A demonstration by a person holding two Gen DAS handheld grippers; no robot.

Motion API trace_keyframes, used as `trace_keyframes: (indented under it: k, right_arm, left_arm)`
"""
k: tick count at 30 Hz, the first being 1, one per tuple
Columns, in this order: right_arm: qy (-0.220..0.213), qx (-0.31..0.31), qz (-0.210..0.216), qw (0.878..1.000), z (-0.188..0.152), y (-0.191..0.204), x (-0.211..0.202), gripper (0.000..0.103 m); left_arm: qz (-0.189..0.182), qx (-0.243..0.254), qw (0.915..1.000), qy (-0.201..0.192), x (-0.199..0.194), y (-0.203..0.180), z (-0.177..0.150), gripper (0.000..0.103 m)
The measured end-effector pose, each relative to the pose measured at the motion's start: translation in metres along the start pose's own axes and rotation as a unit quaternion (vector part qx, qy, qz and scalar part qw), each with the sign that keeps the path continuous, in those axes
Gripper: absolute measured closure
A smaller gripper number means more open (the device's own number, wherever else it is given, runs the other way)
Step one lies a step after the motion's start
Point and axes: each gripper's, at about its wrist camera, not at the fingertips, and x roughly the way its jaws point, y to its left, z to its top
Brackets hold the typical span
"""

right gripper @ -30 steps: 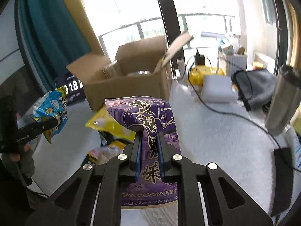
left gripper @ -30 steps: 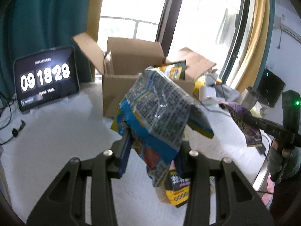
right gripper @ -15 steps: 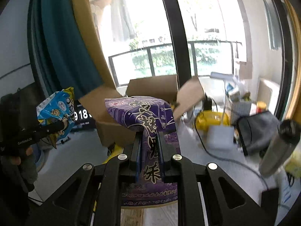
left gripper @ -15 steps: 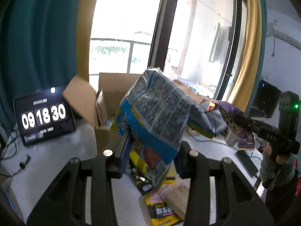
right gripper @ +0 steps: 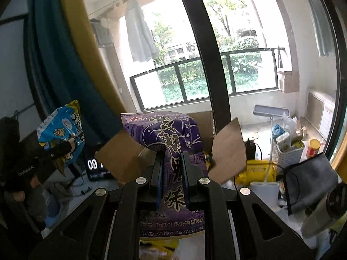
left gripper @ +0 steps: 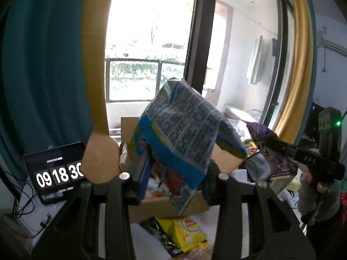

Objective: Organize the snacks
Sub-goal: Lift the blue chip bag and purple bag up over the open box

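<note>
My left gripper (left gripper: 173,171) is shut on a blue snack bag (left gripper: 180,134) and holds it in the air above the open cardboard box (left gripper: 160,203). The same bag shows in the right wrist view (right gripper: 60,134) at the left. My right gripper (right gripper: 172,164) is shut on a purple snack bag (right gripper: 171,143), held up in front of the box (right gripper: 227,151); that bag also shows in the left wrist view (left gripper: 271,151) at the right. More snack packs, one yellow (left gripper: 188,229), lie on the table before the box.
A tablet clock (left gripper: 56,175) stands left of the box. A basket of items (right gripper: 286,151), a grey cloth (right gripper: 310,179), a yellow object (right gripper: 256,171) and a steel flask (right gripper: 325,212) sit at the right. Windows and curtains are behind.
Both grippers have risen with their bags and moved closer to the box; the table has dropped low in both views. Grips are unchanged.
</note>
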Motion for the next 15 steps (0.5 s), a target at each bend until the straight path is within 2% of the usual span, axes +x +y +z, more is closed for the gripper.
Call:
trace_keyframes:
  k: [6,15]
  right_arm:
    - [0.015,0.017,-0.019,1.000,0.030,-0.008,0.039,0.086]
    - [0.062,0.030,-0.054,0.996,0.028,-0.018,0.119,0.086]
  left_arm:
    - [0.007,-0.022,0.9983,0.053,0.068,0.027,0.015,0.063]
    - [0.012,-0.027,0.9927,0.117,0.157,0.049,-0.011,0.063]
